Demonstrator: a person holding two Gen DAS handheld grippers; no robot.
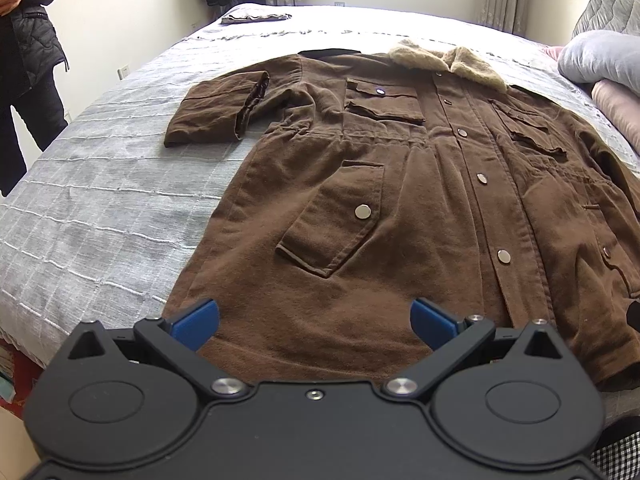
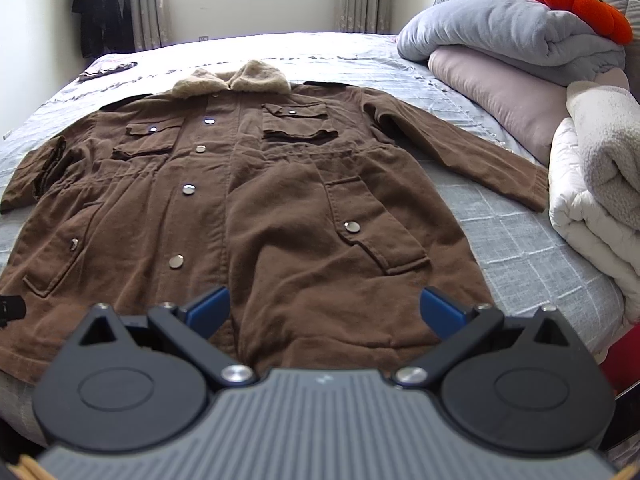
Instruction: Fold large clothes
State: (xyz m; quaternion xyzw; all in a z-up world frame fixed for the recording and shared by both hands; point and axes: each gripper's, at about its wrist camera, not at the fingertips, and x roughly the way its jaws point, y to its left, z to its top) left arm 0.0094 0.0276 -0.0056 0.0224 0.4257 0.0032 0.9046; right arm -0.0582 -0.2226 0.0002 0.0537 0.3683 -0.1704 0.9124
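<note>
A large brown coat (image 1: 400,200) with a beige fleece collar (image 1: 448,62) lies flat, front up and buttoned, on the grey bed (image 1: 100,200). It also shows in the right wrist view (image 2: 260,208). Its left sleeve (image 1: 216,110) is folded in on itself. Its right sleeve (image 2: 460,148) stretches out towards the bedding. My left gripper (image 1: 315,320) is open and empty above the coat's hem on the left half. My right gripper (image 2: 324,310) is open and empty above the hem on the right half.
A person in a dark jacket (image 1: 28,40) stands left of the bed. A small folded cloth (image 1: 256,18) lies at the far edge. Stacked grey and pink quilts (image 2: 512,40) and a white blanket (image 2: 600,184) crowd the right side, with an orange plush (image 2: 580,4) on top.
</note>
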